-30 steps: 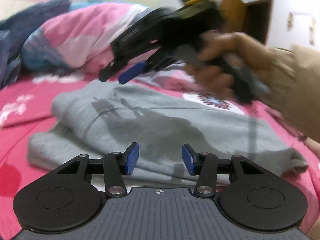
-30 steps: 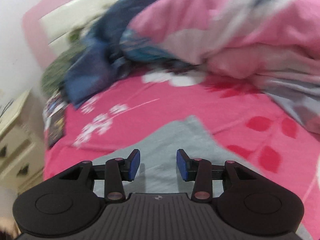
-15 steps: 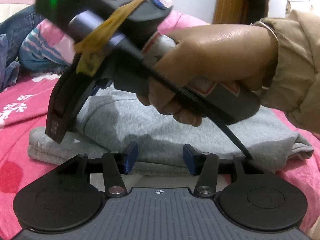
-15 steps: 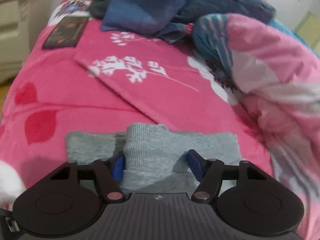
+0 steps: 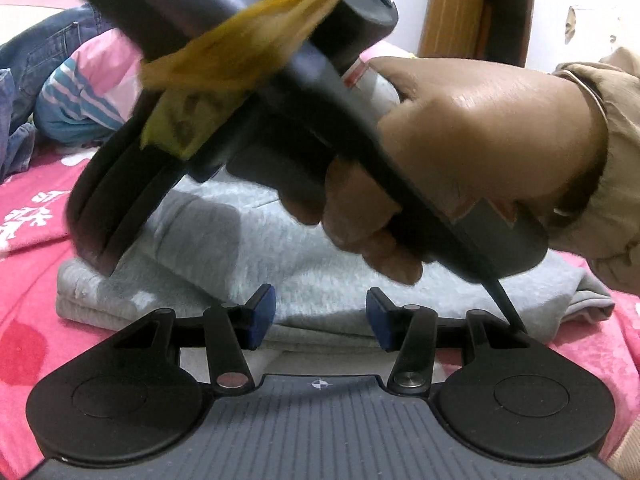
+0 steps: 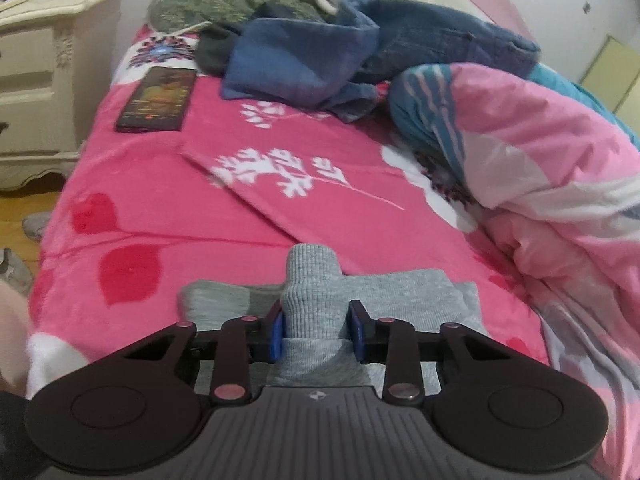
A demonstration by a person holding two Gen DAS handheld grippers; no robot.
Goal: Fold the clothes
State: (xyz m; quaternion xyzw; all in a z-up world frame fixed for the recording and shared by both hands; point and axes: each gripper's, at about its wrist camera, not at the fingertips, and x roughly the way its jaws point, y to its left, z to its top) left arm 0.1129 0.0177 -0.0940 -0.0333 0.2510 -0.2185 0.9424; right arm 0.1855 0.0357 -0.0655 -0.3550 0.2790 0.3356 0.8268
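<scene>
Both wrist views low over bed [image 6: 168,208], close, sharing grey garment [image 5: 280,256]

Right claw [image 5: 96,240] tips hidden, blurred

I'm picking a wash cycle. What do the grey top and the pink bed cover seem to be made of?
Grey top: likely cotton-blend knit, matte, with a ribbed cuff between the closing right gripper pads. Pink bed cover: probably plush fleece, with a soft fuzzy sheen and a printed pattern.
</scene>
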